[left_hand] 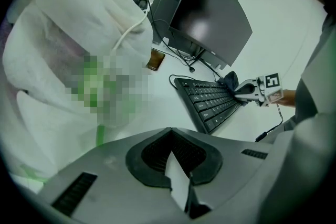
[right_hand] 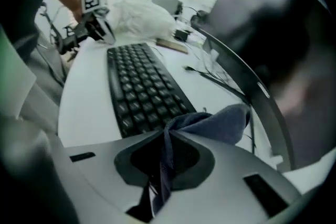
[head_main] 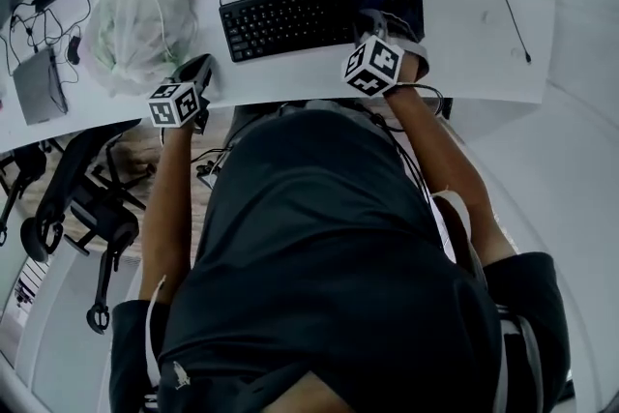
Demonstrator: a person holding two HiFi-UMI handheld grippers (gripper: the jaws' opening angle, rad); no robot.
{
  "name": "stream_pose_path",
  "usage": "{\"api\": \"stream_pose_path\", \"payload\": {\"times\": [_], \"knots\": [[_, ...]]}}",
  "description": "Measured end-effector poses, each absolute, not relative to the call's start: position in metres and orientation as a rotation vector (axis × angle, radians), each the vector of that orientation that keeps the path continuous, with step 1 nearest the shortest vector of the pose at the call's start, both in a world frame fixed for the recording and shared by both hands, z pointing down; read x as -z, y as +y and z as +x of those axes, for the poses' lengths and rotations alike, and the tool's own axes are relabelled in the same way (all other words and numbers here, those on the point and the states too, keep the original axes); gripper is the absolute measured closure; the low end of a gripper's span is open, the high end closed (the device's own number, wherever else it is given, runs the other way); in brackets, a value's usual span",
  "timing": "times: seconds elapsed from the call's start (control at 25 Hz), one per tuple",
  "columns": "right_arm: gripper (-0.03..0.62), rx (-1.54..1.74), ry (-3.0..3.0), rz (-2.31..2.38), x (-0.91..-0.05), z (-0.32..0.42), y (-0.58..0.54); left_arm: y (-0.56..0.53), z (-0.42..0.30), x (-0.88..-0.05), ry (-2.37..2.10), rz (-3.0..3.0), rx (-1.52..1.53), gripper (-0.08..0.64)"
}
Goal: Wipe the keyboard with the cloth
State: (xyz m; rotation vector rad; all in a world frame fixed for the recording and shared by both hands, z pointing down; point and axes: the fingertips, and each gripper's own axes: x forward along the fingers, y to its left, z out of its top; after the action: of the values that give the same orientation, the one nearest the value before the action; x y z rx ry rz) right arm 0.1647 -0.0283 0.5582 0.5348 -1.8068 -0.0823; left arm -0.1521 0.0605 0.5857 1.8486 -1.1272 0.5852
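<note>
The soft, dark cloth (right_hand: 220, 120) was pinched by a thin fold in the right gripper (right_hand: 157, 186), bunched just ahead of its jaws on the ridged black keyboard (right_hand: 139, 84). That fold could be tugged free if snagged on keycaps. The left gripper (left_hand: 178, 186) was closed on nothing

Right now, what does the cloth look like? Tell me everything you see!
The cloth is dark blue-grey, soft and crumpled, like thin fabric. The right gripper pinches one fold between its shut jaws. The rest bunches out ahead of them and rests on the near end of the keyboard.
</note>
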Motion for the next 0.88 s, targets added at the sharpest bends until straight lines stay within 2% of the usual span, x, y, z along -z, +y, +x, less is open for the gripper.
{"api": "stream_pose_path", "payload": {"times": [0.08, 0.16, 0.36, 0.52, 0.6, 0.68, 0.88], "knots": [[0.563, 0.058, -1.922, 0.411, -0.556, 0.118, 0.0, 0.06, -0.152, -0.586, -1.137, 1.851, -0.592, 0.555], [0.563, -0.002, -1.96, 0.437, -0.553, 0.118, 0.001, 0.06, -0.151, -0.586, -1.147, 1.853, -0.6, 0.555], [0.566, -0.252, -1.955, 0.677, -0.557, 0.22, -0.031, 0.061, -0.15, -0.586, -1.166, 1.864, -0.61, 0.555], [0.566, -0.278, -1.729, 0.93, -0.544, 0.315, -0.05, 0.06, -0.152, -0.587, -1.181, 1.89, -0.63, 0.555], [0.566, -0.305, -1.692, 1.01, -0.543, 0.328, -0.049, 0.061, -0.153, -0.587, -1.193, 1.905, -0.648, 0.555], [0.566, -0.32, -1.74, 0.989, -0.551, 0.305, -0.039, 0.061, -0.153, -0.587, -1.203, 1.913, -0.658, 0.555], [0.568, -0.365, -2.039, 0.69, -0.555, 0.177, 0.003, 0.062, -0.152, -0.587, -1.218, 1.907, -0.656, 0.555]]}}
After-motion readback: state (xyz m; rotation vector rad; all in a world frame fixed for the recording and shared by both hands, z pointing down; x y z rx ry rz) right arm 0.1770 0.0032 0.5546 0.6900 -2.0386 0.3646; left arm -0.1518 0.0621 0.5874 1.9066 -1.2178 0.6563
